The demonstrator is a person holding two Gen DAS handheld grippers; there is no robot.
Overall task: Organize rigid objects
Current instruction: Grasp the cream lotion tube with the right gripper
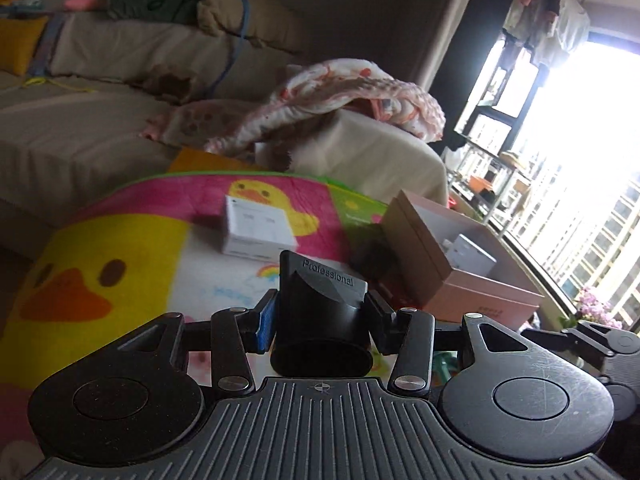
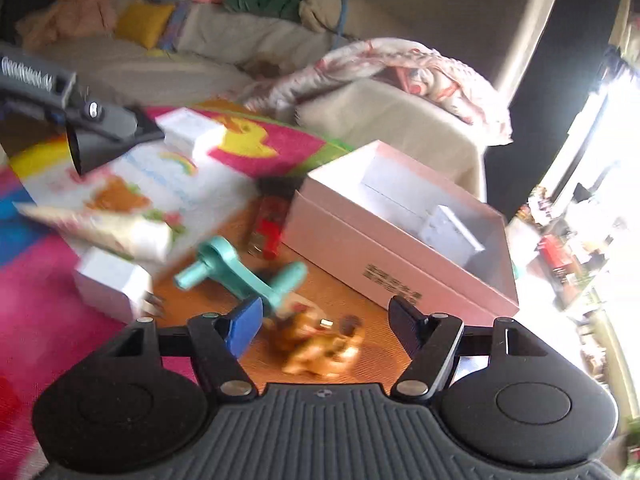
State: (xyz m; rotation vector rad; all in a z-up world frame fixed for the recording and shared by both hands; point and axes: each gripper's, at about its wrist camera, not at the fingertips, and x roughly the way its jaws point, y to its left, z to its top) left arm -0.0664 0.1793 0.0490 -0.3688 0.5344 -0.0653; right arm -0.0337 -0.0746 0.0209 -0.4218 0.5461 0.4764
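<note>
My left gripper [image 1: 320, 316] is shut on a black plastic nozzle [image 1: 320, 312] marked "Professional", held above the duck-print mat [image 1: 100, 264]. In the right wrist view that nozzle [image 2: 100, 148] hangs at the upper left. My right gripper [image 2: 324, 320] stands open with nothing between its pads. Below it on the orange floor lie a teal crank-shaped piece [image 2: 240, 276] and a blurred brown object [image 2: 320, 344]. An open pink box [image 2: 400, 272] sits to the right with a small white box [image 2: 452, 232] inside. The same pink box [image 1: 488, 300] shows right of the nozzle.
A white box [image 1: 256, 228] lies on the mat ahead; another white box [image 2: 112, 284] sits at the lower left. A red object [image 2: 270, 224] and a paper packet [image 2: 120, 232] lie nearby. A brown lid [image 1: 416, 256] leans on the pink box. A sofa [image 1: 80, 120] stands behind.
</note>
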